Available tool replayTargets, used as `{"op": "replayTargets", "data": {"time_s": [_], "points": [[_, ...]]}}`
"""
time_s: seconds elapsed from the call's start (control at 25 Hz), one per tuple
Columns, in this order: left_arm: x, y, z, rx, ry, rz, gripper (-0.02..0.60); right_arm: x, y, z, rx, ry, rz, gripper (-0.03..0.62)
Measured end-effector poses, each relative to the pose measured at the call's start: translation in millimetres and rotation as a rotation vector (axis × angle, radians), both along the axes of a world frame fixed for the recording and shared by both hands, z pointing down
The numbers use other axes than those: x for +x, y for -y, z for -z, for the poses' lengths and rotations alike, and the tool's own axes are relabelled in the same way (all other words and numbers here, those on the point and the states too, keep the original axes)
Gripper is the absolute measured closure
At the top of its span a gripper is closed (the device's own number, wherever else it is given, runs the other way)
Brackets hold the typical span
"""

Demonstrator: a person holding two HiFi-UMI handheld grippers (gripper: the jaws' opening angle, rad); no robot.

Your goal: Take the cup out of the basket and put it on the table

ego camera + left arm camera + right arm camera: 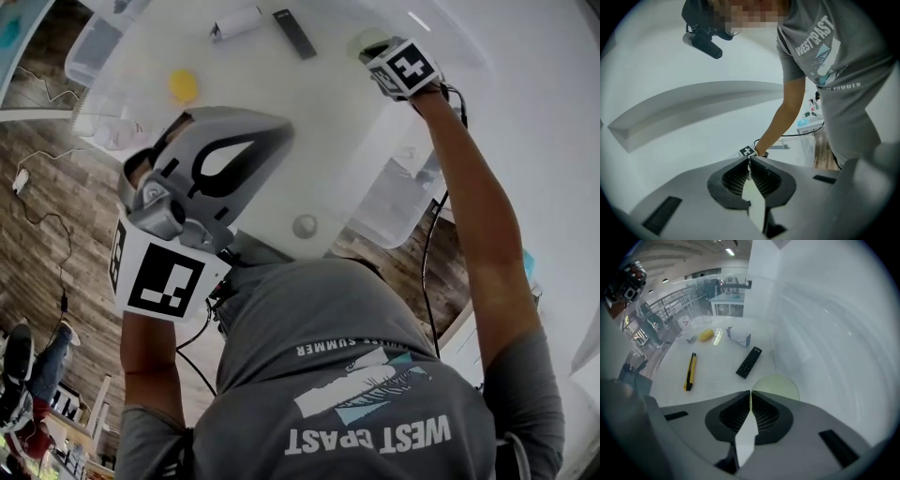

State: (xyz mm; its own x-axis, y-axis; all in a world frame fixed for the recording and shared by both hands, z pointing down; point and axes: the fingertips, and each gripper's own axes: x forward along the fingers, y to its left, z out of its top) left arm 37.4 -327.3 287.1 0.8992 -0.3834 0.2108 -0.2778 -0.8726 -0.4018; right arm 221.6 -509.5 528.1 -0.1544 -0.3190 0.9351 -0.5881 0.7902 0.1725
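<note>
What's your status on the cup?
Left gripper shut, empty. Right gripper shut at rim of pale green cup, on table. Remote control beside it, nothing blocking.

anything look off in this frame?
Nothing spilled or damaged. Only oddity: the left gripper, jaws shut and empty, points at the person's shirt rather than the table. The cup sits just past the shut right gripper.
</note>
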Motion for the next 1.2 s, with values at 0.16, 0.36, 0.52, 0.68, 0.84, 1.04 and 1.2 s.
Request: {"op": "replayTargets", "data": {"time_s": [0.16, 0.36, 0.52, 0.68, 0.84, 1.04, 1.2], "points": [[-1.6, -6.0, 3.2, 0.008, 0.010, 0.022, 0.571, -28.7, -11.8, 53.0, 0.122, 0.072, 0.064, 0.568], [0.8, -20.3, 4.5, 0.010, 0.022, 0.042, 0.571, -68.3, -49.6, 124.7, 0.270, 0.166, 0.165, 0.568], [2.6, -33.4, 4.5, 0.011, 0.034, 0.058, 0.571, -91.6, -85.4, 169.8, 0.368, 0.236, 0.229, 0.568], [3.7, -47.9, 6.4, 0.015, 0.037, 0.077, 0.571, -108.7, -124.1, 204.6, 0.440, 0.292, 0.277, 0.568], [2.0, -61.5, 6.0, 0.022, 0.044, 0.095, 0.571, -124.3, -162.6, 229.2, 0.492, 0.324, 0.334, 0.568], [-3.6, -77.1, 4.4, 0.024, 0.051, 0.119, 0.571, -142.0, -204.6, 245.3, 0.525, 0.331, 0.411, 0.568], [-10.6, -90.0, 4.0, 0.024, 0.052, 0.135, 0.571, -152.4, -230.0, 249.6, 0.531, 0.345, 0.429, 0.568]]}}
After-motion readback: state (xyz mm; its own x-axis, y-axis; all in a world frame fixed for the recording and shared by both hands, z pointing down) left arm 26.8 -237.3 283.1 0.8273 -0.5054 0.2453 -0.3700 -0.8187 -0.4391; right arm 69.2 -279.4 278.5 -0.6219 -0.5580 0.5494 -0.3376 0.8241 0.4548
